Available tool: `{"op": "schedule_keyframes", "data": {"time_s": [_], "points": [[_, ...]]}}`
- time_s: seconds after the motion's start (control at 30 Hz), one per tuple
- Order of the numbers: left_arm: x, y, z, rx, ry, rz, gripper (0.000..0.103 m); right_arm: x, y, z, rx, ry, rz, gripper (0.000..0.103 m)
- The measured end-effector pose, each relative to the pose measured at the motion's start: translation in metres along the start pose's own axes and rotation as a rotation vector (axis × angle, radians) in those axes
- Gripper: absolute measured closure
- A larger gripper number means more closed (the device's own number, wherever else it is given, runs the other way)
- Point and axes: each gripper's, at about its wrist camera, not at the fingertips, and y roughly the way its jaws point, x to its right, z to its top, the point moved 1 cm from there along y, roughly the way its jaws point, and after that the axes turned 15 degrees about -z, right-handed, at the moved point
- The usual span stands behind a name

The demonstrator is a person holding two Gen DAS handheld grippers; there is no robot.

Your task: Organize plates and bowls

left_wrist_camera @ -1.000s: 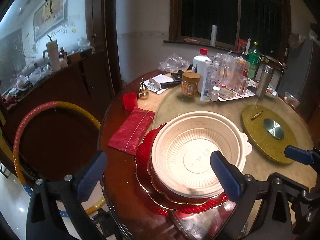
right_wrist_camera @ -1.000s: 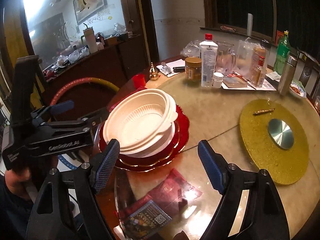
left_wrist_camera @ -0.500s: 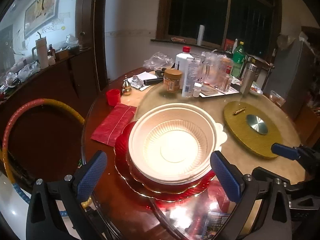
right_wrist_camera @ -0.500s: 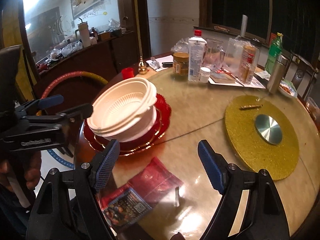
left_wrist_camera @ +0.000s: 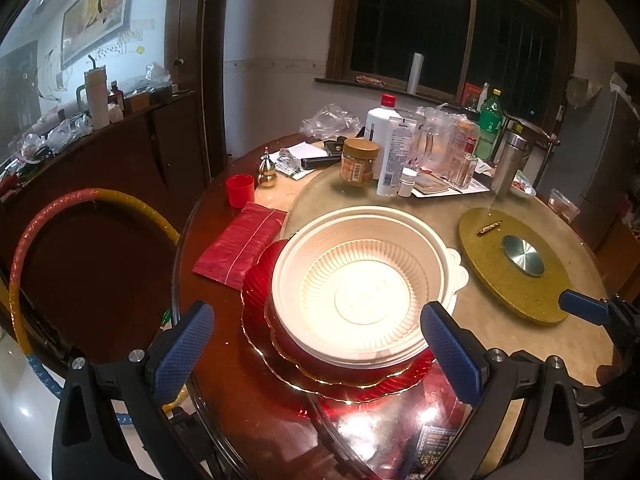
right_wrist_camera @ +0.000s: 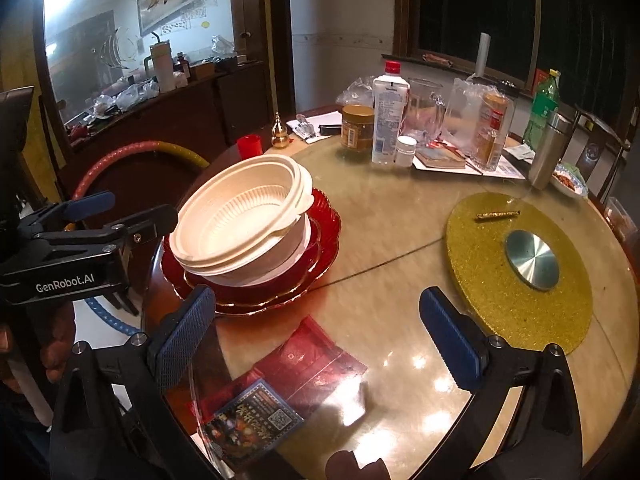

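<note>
Left wrist view looks down on a stack of cream bowls [left_wrist_camera: 362, 292] nested together on red plates [left_wrist_camera: 256, 300], which sit near the left edge of the round table [left_wrist_camera: 520, 332], partly on its glass turntable. The left gripper [left_wrist_camera: 316, 344] hovers over the near side of the stack with its blue-padded fingers [left_wrist_camera: 182, 350] spread wide, holding nothing; the stack shows between them without touching either pad. A folded red cloth [left_wrist_camera: 240, 246] lies just beside the plates toward the table's left edge, with a small red cup [left_wrist_camera: 240, 190] beyond it.

From the right wrist view, the right gripper [right_wrist_camera: 320, 336] is also spread wide and empty, above a red packet [right_wrist_camera: 316, 364] and a printed card [right_wrist_camera: 256, 426] at the table's near edge. The bowls [right_wrist_camera: 244, 220] and plates [right_wrist_camera: 320, 256] are to its left, apart from its fingers. A gold glitter disc [right_wrist_camera: 516, 292] rests toward the right edge, and bottles and jars [right_wrist_camera: 388, 116] crowd the far edge.
</note>
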Motion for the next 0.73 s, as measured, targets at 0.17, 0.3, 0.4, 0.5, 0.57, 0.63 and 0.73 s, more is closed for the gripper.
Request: {"op": "schedule_keyframes", "data": {"time_s": [0.17, 0.3, 0.4, 0.5, 0.57, 0.63, 0.73], "points": [[-0.004, 0.005, -0.001, -0.023, -0.028, -0.028, 0.0, -0.006, 0.004, 0.0, -0.02, -0.013, -0.012, 0.0], [-0.003, -0.001, -0.002, 0.027, -0.042, -0.01, 0.0, -0.01, 0.004, 0.0, -0.02, -0.022, -0.014, 0.0], [0.001, -0.001, 0.0, 0.031, -0.02, 0.0, 0.0, -0.011, 0.004, 0.001, -0.019, -0.025, -0.018, 0.0], [0.005, 0.002, 0.001, 0.015, 0.004, -0.006, 0.0, -0.012, 0.004, 0.0, -0.018, -0.023, -0.018, 0.0], [0.007, 0.004, 0.001, 0.011, 0.014, -0.009, 0.0, -0.012, 0.003, 0.0, -0.016, -0.02, -0.019, 0.0], [0.008, 0.005, 0.001, 0.006, 0.018, -0.011, 0.0, -0.012, 0.002, 0.001, -0.011, -0.018, -0.019, 0.0], [0.007, 0.005, 0.001, 0.003, 0.02, 0.001, 0.0, -0.011, 0.0, 0.003, -0.002, -0.015, -0.02, 0.0]]}}
